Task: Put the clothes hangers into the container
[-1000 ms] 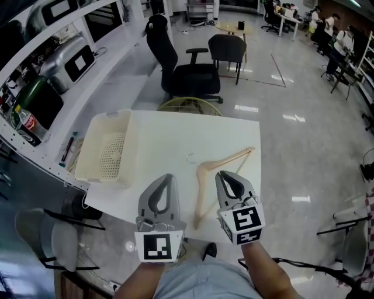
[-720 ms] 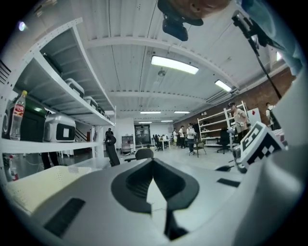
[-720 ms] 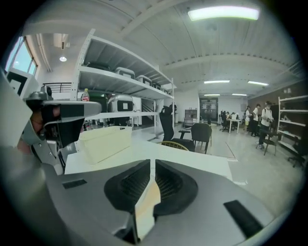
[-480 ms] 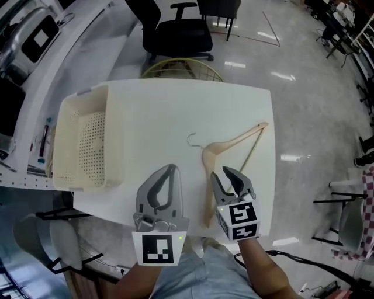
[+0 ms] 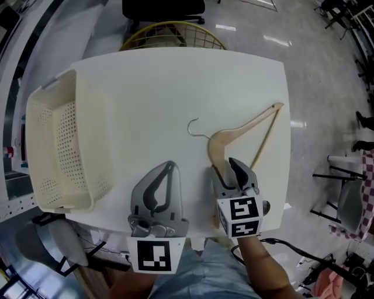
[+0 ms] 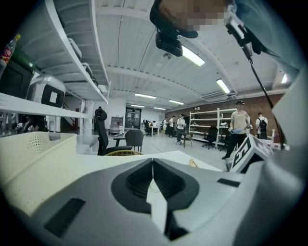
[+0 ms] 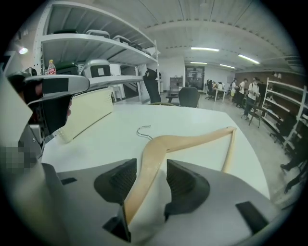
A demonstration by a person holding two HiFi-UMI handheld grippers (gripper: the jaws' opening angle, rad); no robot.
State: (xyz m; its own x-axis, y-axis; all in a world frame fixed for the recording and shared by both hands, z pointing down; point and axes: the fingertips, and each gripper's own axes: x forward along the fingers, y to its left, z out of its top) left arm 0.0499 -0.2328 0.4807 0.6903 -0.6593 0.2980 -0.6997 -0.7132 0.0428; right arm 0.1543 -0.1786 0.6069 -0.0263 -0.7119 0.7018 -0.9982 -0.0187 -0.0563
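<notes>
A wooden clothes hanger (image 5: 235,134) with a metal hook (image 5: 193,126) lies flat on the white table (image 5: 152,82), right of centre. My right gripper (image 5: 227,168) sits over the hanger's near arm, and its jaws are opening. In the right gripper view that arm of the hanger (image 7: 153,163) runs between the jaws with a gap on each side, so the pads do not press on it. My left gripper (image 5: 169,166) hovers shut and empty near the front edge, left of the hanger. The cream perforated container (image 5: 100,146) stands empty at the table's left end.
A yellow wire basket (image 5: 172,35) and a black office chair (image 5: 163,7) stand on the floor beyond the table's far edge. The hanger's far end reaches the table's right edge (image 5: 286,117). Shelving runs along the left.
The right gripper's jaws have gone from shut to wide apart, and now straddle the hanger's near arm. The head view has tipped further down over the table. The left gripper stays shut.
</notes>
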